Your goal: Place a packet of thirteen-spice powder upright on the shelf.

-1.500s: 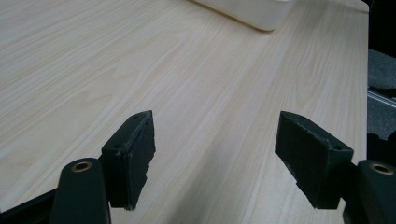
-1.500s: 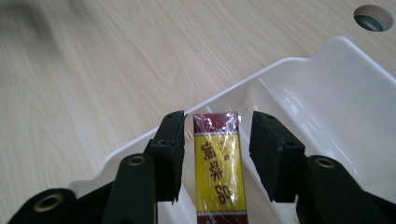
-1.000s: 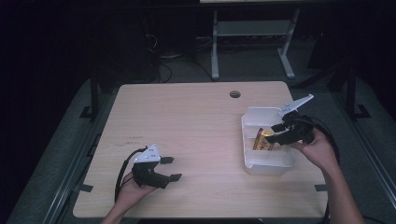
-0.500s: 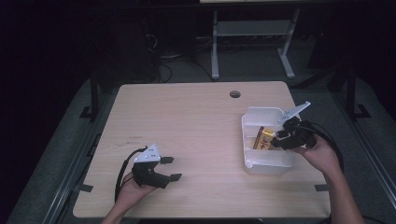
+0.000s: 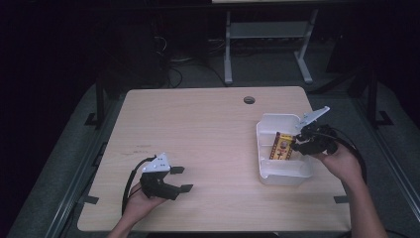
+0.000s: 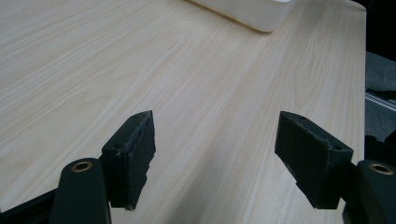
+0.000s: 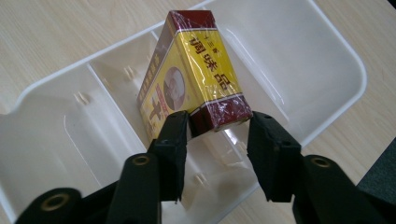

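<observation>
A: High view?
B: Left gripper (image 5: 181, 179) low on the table (image 5: 198, 124), jaws wide apart, empty. Right gripper (image 5: 297, 145) over the white tray (image 5: 285, 173), yellow box (image 5: 281, 148) inside.

A: Left gripper view?
B: Jaws spread wide over bare wood, nothing between; tray corner (image 6: 247, 11) well ahead.

A: Right gripper view?
B: Jaws flanking the dark-red end of the box (image 7: 196, 79), which leans tilted in the tray (image 7: 336, 56). Left jaw touching; firm grip or not, cannot tell.
</observation>
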`<state>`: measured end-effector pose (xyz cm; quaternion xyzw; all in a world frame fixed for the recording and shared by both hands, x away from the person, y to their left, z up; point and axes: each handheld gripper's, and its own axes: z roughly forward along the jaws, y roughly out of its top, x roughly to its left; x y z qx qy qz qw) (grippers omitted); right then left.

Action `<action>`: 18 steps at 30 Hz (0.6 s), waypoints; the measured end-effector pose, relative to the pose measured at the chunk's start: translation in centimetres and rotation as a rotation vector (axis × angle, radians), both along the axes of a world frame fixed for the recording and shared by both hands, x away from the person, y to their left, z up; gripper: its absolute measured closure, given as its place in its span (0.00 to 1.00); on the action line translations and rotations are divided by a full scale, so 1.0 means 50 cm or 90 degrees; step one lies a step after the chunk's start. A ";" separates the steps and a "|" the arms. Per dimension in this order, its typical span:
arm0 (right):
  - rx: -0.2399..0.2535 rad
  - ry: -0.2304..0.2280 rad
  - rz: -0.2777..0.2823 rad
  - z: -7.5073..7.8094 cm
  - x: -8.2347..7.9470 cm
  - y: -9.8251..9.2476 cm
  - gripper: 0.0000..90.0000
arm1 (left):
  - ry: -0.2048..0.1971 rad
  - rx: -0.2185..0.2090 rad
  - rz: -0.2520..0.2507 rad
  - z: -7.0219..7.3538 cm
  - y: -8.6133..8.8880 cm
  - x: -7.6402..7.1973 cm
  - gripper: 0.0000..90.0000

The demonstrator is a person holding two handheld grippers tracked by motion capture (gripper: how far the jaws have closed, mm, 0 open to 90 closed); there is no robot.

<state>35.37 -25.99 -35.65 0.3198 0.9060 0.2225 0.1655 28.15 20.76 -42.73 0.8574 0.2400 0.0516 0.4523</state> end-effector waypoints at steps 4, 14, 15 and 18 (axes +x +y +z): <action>0.003 -0.013 -0.005 0.000 0.002 0.001 0.65 | 0.000 -0.001 0.001 0.000 0.000 0.001 0.31; 0.031 -0.020 -0.003 0.002 0.007 0.007 0.64 | 0.001 -0.005 0.003 0.000 0.002 0.001 0.31; 0.034 -0.017 -0.003 0.003 0.006 0.006 0.64 | 0.001 -0.006 0.003 0.000 0.002 0.001 0.31; 0.052 -0.013 -0.004 0.003 0.001 0.000 0.63 | 0.002 -0.005 0.003 0.000 0.002 0.001 0.31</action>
